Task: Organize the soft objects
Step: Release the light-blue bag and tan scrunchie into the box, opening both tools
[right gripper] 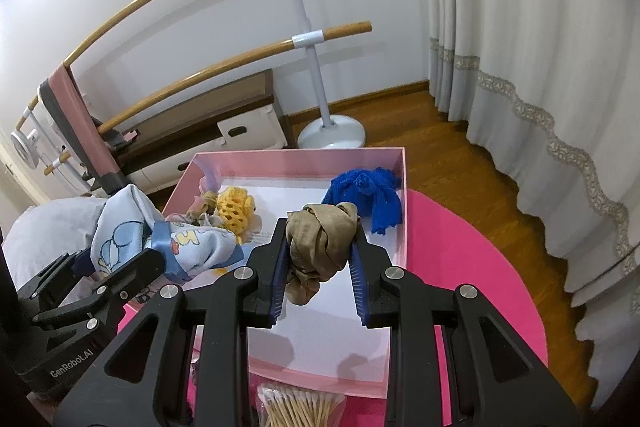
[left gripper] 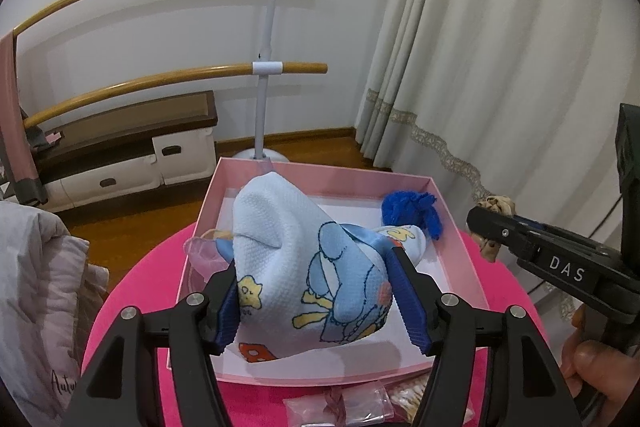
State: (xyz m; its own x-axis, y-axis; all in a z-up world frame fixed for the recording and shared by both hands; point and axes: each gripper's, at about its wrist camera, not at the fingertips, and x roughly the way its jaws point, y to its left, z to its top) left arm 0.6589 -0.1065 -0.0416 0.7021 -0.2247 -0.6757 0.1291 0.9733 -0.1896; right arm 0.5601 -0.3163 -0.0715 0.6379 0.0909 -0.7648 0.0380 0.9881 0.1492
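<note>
Clearly, both claws grip cloth above the pink box (right gripper: 402, 211): the left gripper (left gripper: 320, 303) pinches a printed towel (left gripper: 304, 267), and the right gripper (right gripper: 320, 267), nearly closed, clamps a tan scarf (right gripper: 320, 243). Dropped now, the scarf might cover the blue yarn (right gripper: 368, 195) at one o'clock, or the towel could drape over the rim.

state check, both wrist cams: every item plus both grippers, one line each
left gripper: shut on light blue printed cloth, over the box
right gripper: shut on tan knotted cloth
pink box: open, no lid
blue knit piece: lying in box
yellow knit piece: lying in box
</note>
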